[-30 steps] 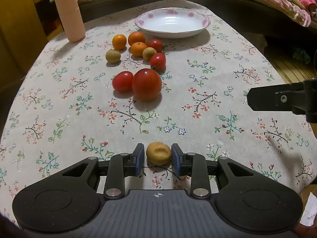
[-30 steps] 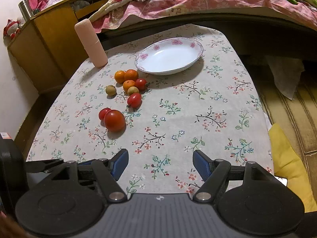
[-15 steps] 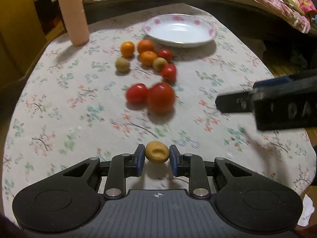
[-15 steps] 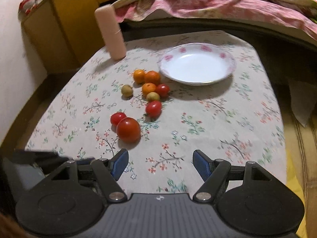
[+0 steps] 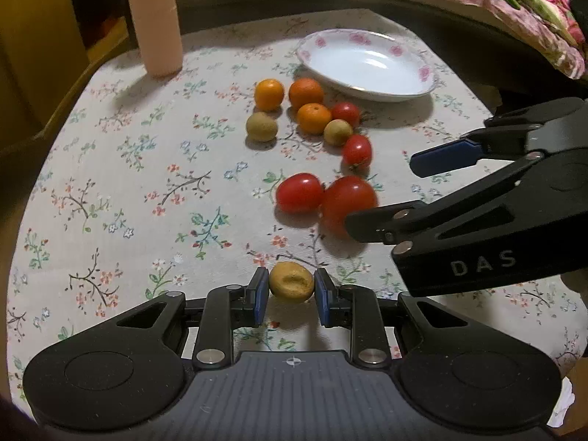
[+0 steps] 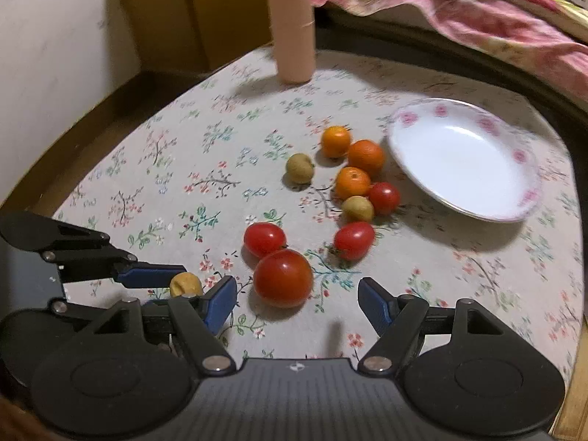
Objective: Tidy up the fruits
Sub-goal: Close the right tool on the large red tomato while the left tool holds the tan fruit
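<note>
Moved forward toward the loose fruit over the last second: left gripper [image 5: 291, 296], jaws closed on a small yellow fruit [image 5: 291, 286] with a dented face. Seems to carry it just clear of the tablecloth [image 5: 110, 183], where a second ago it sat low at the near edge. Nothing else shifted on the left; same pink cylinder [image 5: 154, 18] upright at the far corner.

Further right, the heap untouched and matching the earlier view:
- three oranges [image 5: 269, 94] at the back
- two greenish-yellow fruits [image 5: 261, 126] among them
- two small tomatoes [image 5: 357, 150] just nearer
- a medium tomato [image 5: 299, 193] touching a big tomato [image 5: 347, 202] at the front

Swung in from the right edge, well closer than a second ago: right gripper [image 6: 297, 297], jaws spread wide and empty, lined up on the big tomato but not yet around it. Blocks part of that tomato in the left wrist view.

At the far right, plate [image 5: 367, 66] bare, as before.

Progress, judged from this: barely begun. One fruit in hand, none delivered, nine left on the cloth. Assumes the plate as the destination, though no sorting rule shows. Next likely a carry to the plate on the left side and a closing grip on the big tomato on the right.
</note>
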Action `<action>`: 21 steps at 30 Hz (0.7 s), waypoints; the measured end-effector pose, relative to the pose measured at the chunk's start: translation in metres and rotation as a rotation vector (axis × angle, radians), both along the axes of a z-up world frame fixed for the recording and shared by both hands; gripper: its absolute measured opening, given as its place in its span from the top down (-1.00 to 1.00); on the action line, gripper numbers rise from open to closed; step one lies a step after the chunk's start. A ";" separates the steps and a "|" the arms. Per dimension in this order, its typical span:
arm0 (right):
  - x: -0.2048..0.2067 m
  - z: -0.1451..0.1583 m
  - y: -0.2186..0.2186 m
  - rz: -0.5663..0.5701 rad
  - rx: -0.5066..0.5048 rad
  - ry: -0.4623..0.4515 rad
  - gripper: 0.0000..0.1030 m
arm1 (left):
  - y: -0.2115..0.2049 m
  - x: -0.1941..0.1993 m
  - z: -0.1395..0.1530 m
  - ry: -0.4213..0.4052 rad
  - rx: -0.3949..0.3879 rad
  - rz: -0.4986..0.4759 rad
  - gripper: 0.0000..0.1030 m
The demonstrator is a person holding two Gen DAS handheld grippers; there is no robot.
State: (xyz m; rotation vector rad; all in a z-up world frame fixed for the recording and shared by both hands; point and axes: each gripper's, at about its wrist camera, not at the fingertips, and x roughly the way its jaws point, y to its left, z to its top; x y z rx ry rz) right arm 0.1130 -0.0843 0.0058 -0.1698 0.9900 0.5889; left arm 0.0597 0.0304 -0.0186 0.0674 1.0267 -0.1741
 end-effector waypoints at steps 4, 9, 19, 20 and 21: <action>0.007 -0.014 0.007 0.039 -0.009 0.039 -0.14 | 0.005 0.006 -0.006 0.018 0.001 0.014 0.34; 0.011 -0.027 0.004 0.044 0.005 0.098 0.20 | 0.006 0.008 -0.009 0.021 0.003 0.016 0.33; 0.014 -0.026 0.000 0.038 0.024 0.107 0.24 | 0.001 0.009 -0.010 0.010 0.034 0.008 0.33; 0.014 -0.025 0.000 0.038 0.026 0.104 0.24 | 0.000 0.008 -0.010 0.008 0.038 0.005 0.33; 0.014 -0.026 0.000 0.040 0.028 0.099 0.23 | -0.001 0.007 -0.010 0.005 0.043 -0.001 0.33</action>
